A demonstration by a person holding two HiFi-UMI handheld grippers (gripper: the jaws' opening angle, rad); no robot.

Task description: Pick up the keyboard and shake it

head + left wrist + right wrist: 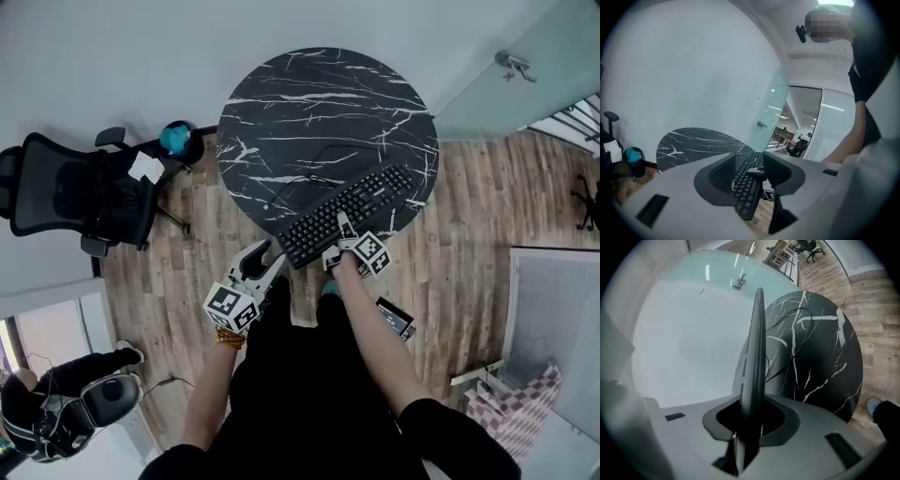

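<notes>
- The keyboard [352, 211] is seen at the 5 o'clock edge of the round marble table [319, 103], lying aslant, its left end past the rim.
- The right gripper [341, 230] is clenched on the keyboard's near long edge, at 6 o'clock of the keyboard; in the right gripper view the board is seen edge-on between the jaws.
- The left gripper [261, 258] is held released at 8 o'clock of the keyboard; the board's left end is framed by its parted jaws, and no pressing pad is made out.
</notes>
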